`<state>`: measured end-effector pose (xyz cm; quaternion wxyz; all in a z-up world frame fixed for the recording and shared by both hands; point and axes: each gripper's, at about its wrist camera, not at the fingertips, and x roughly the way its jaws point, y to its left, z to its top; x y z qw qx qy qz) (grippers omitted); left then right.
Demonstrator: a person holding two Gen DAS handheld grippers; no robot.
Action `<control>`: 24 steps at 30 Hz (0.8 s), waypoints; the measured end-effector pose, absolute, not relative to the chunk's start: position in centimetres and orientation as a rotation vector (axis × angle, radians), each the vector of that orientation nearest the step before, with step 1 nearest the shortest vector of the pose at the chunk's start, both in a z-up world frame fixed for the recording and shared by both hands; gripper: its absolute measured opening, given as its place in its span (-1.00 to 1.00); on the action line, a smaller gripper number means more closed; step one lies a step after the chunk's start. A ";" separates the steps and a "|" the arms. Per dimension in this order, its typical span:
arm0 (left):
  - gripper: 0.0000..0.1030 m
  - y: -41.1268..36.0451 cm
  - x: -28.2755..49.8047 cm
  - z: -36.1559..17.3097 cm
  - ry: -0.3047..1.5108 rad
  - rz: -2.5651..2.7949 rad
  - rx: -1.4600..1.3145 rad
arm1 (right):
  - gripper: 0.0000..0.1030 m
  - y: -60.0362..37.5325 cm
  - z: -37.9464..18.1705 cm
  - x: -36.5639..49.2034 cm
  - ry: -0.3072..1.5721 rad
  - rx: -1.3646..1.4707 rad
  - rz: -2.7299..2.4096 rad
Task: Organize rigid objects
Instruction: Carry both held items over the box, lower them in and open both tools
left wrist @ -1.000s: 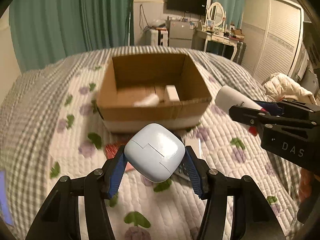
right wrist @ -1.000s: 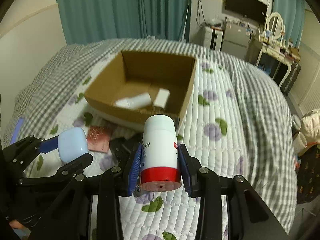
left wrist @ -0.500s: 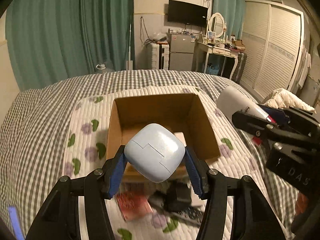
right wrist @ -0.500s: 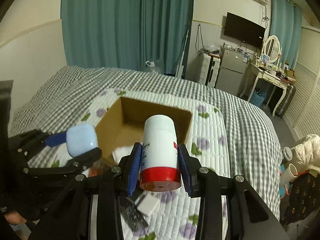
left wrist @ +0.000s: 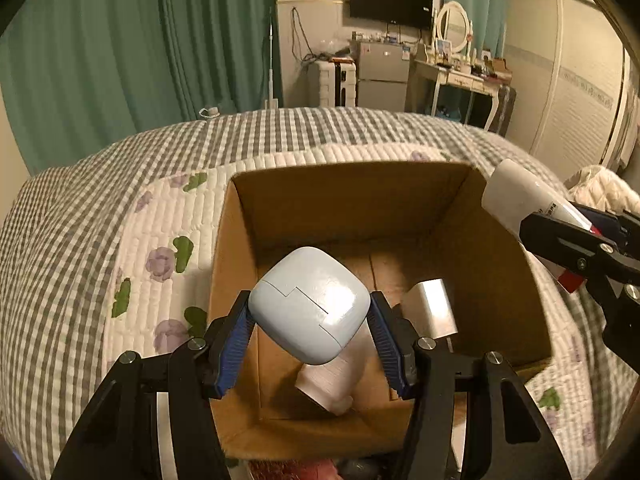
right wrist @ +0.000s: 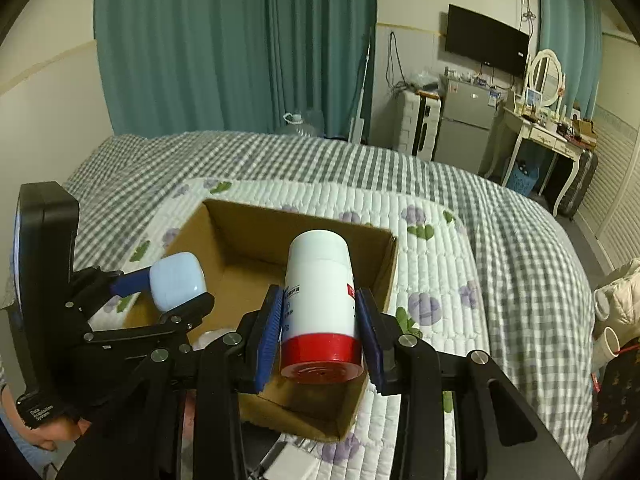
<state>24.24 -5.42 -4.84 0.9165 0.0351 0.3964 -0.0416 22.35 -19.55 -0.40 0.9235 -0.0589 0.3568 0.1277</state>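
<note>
Currently, left tool point(left wrist: 310, 334) clamped on case point(left wrist: 310, 304), blue pads bearing on its two rounded flanks; case held above the near-left part of the box point(left wrist: 500, 248), clear of the floor. Right tool point(right wrist: 318, 334) clamped on bottle point(right wrist: 320, 304), pads on the lower body just above the red cap, cap end toward the camera, white base pointing far. Bottle held over the near-right corner of the box, not touching cardboard.

Box set on the bed point(right wrist: 500, 240), open at the top. Inside: a white roll-like item point(left wrist: 332, 384) lying near the front wall and a small white block point(left wrist: 430, 312) to its right, both resting on the floor.

Handling, as judged:
- Case: hard glossy shell, light, curved on all faces; likely slippery, so liable to squirt out of the pads if grip eases unevenly. Best held across the widest flanks, as now. Visible seam suggests a lid; probably better not squeezed across it.
- Bottle: rigid plastic, straight-sided, probably light to moderate; contents unknown. Cylinder apt to roll once released on its side. Sound grip at mid-body; smooth label may slide.
- Box walls: thin cardboard, likely to flex if struck.

Risk: both loads dropped onto items already inside; low release advisable.
</note>
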 end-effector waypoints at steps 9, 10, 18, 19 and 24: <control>0.23 -6.1 24.6 -6.1 0.840 -0.092 0.081 | -0.30 -19.9 -2.1 23.3 0.746 -0.108 0.259; 0.27 -6.2 24.3 -5.8 0.830 -0.085 0.087 | -0.30 -19.9 -2.0 23.2 0.745 -0.106 0.257; 0.39 -5.0 22.1 -2.3 0.752 -0.074 0.086 | -0.30 -19.8 0.0 22.1 0.725 -0.104 0.241; 0.39 -4.6 21.8 -1.8 0.740 -0.070 0.085 | -0.30 -19.7 0.1 22.0 0.724 -0.097 0.241; 0.39 -2.7 20.9 -0.8 0.718 -0.057 0.069 | -0.30 -18.4 -0.3 22.4 0.739 -0.065 0.247</control>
